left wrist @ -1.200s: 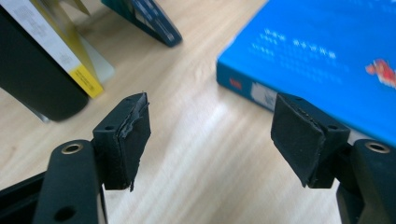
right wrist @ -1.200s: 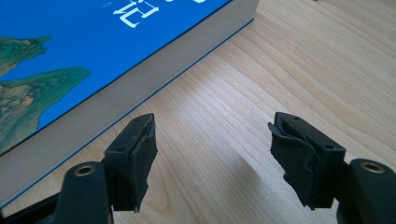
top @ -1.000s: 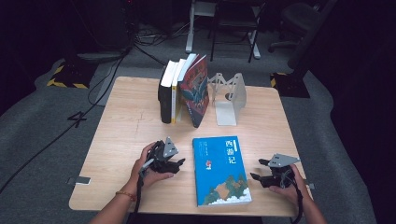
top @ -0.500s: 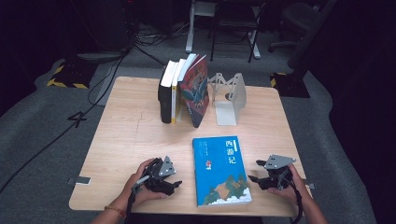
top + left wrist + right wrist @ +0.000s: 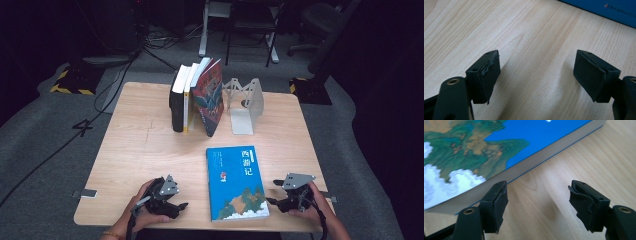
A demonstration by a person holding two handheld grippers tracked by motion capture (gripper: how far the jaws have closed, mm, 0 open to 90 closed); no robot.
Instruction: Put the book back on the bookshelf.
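Now blue book (image 5: pixel 236 182) lies flat betw. left gripper (image 5: pixel 181 205) & right gripper (image 5: pixel 270 201), both wide, empty; left's jaws just opened further.

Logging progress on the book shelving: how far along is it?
Done: three books stand upright beside the metal bookend. In hand: nothing; the blue book lies flat, with the left claw and right claw open on either side of it, the left's jaws just opening. Left: grip it, stand it with the others.
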